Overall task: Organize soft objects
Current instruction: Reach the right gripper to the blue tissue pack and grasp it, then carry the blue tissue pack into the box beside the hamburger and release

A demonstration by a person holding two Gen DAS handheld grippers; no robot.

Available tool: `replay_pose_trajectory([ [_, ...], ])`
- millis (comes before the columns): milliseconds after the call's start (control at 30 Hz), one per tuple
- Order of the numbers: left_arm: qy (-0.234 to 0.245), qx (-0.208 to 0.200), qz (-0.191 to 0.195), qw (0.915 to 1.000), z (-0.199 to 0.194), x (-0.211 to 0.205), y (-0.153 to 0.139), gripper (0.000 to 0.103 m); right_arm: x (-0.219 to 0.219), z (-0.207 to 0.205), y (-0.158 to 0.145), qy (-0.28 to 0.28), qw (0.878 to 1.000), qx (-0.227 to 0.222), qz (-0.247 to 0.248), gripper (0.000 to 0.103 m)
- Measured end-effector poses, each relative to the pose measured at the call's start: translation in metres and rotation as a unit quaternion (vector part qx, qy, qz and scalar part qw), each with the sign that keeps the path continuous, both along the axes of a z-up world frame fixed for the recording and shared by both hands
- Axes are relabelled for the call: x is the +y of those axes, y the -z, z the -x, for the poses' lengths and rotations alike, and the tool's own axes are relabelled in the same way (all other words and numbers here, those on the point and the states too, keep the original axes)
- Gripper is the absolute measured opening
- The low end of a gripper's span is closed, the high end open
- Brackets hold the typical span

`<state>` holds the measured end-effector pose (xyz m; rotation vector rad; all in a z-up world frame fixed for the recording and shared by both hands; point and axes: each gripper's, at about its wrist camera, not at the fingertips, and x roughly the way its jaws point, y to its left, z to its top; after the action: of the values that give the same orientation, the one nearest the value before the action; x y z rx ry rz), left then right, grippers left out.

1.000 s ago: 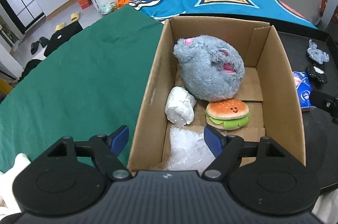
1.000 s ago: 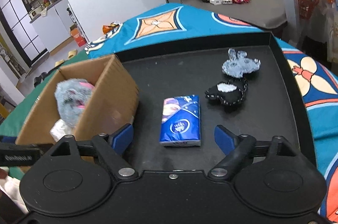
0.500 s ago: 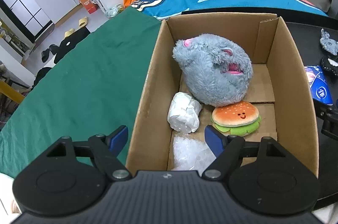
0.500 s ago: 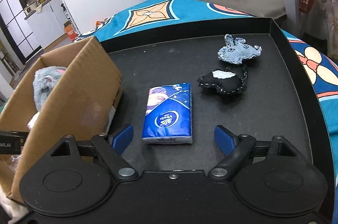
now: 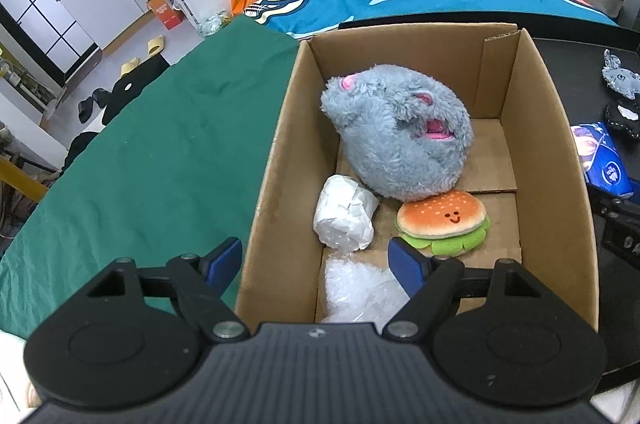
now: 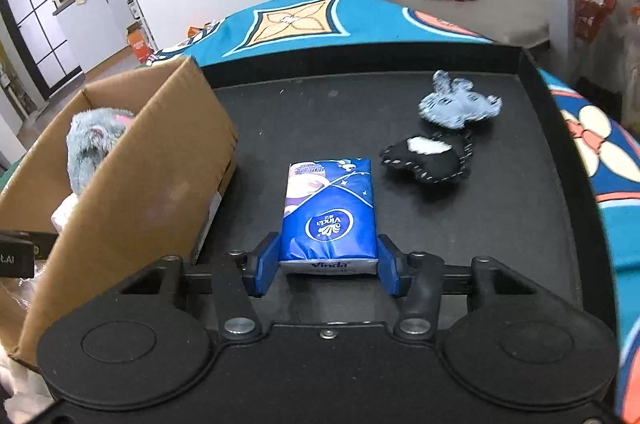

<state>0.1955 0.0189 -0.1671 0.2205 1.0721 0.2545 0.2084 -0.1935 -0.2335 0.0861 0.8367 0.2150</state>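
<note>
The right gripper (image 6: 328,270) is closing on the blue plastic-wrapped pack of tissues (image 6: 329,214), whose near end sits squarely between the two blue pads; both pads appear to touch the pack's sides, and the wrapper bulges slightly at the near end (a sign of pressure, though the squeeze looks light). The pack lies flat on the black tray (image 6: 520,224), just beside the outer wall of the open brown cardboard box (image 6: 140,191). Farther along the tray, well apart from the gripper, lie a flat black felt toy with white stitching (image 6: 424,159) and, touching its far edge, a pale blue-grey fabric animal toy (image 6: 460,105). The left gripper (image 5: 316,260) hovers over the near end of the box with its jaws spread wide and nothing between them; one blue pad hangs outside the box's left wall above the green cloth (image 5: 140,163) covering the counter, the other over the box's interior. Inside the box rest a large fluffy grey plush animal with pink ears (image 5: 396,135), a small plush hamburger with a smiling face (image 5: 442,220) just in front of it, a white wrapped roll (image 5: 346,218) beside the hamburger, and a crumpled clear plastic bag (image 5: 360,292) at the near end.
</note>
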Motion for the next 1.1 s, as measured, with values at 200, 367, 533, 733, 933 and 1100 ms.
replay_pose_trajectory([
  [200, 0.001, -0.003, 0.002, 1.0, 0.006, 0.004, -0.006, 0.079, -0.007, 0.008, -0.021, 0.01, 1.0, -0.006, -0.017, 0.049],
  [367, 0.0, -0.01, 0.007, 0.9999, 0.011, 0.008, -0.013, 0.079, -0.009, 0.014, -0.035, 0.012, 1.0, -0.013, -0.019, 0.049],
  [533, -0.001, -0.016, 0.015, 0.9998, 0.016, 0.013, -0.019, 0.079, -0.011, 0.019, -0.047, 0.013, 1.0, -0.023, -0.015, 0.049],
  [733, 0.0, -0.027, 0.026, 0.9993, 0.021, 0.018, -0.026, 0.079, -0.01, 0.025, -0.063, 0.014, 0.999, -0.036, -0.013, 0.049],
  [933, 0.0, -0.038, 0.04, 0.9985, 0.026, 0.024, -0.031, 0.079, -0.004, 0.03, -0.082, 0.01, 0.998, -0.052, -0.014, 0.049],
  [1100, -0.002, -0.043, 0.049, 0.9979, 0.029, 0.029, -0.032, 0.079, 0.004, 0.032, -0.093, 0.001, 0.998, -0.064, -0.007, 0.049],
])
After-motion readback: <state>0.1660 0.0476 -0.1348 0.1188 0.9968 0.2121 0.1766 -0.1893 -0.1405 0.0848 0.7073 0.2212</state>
